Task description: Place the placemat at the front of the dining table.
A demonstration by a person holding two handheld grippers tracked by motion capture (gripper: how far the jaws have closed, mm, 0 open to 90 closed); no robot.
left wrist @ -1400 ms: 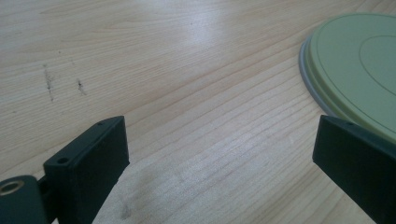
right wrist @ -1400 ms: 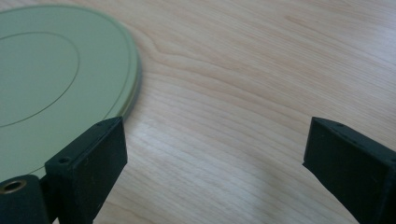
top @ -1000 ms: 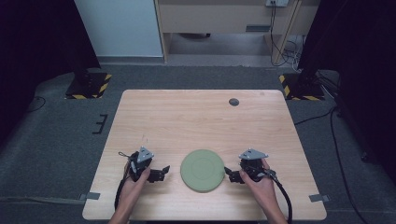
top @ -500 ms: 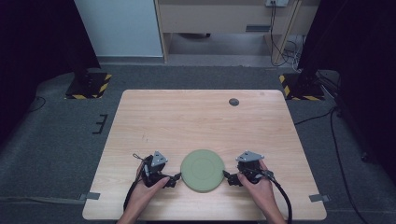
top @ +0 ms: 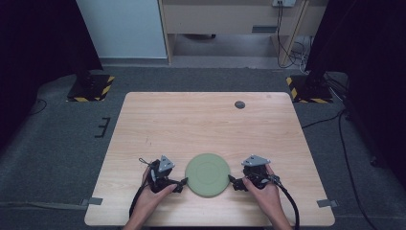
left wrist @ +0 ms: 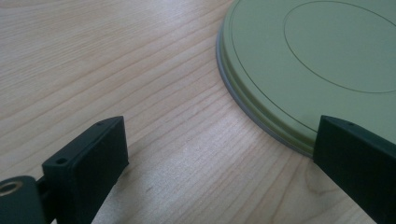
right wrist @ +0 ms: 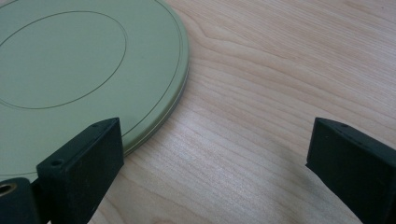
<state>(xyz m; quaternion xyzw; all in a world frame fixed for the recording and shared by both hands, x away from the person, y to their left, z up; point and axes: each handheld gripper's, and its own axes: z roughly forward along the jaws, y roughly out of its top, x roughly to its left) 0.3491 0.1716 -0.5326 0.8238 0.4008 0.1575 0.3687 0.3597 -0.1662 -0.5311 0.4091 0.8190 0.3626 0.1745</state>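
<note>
With the green plate (top: 208, 174) lying flat near the table's (top: 210, 124) front edge between the left gripper (top: 180, 184) and right gripper (top: 233, 182), both wide open, its thin, low rim could easily have slipped from closing jaws.

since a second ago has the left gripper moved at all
Yes. In the high view the left gripper has slid right across the table toward the green plate, closing the bare wood between them; its open jaws now reach the plate's left rim.

Bare wood fills the upper frame ahead of me; only the flat round green plate (top: 207, 174) and a small dark disc (top: 240, 104) at upper right interrupt it.
</note>
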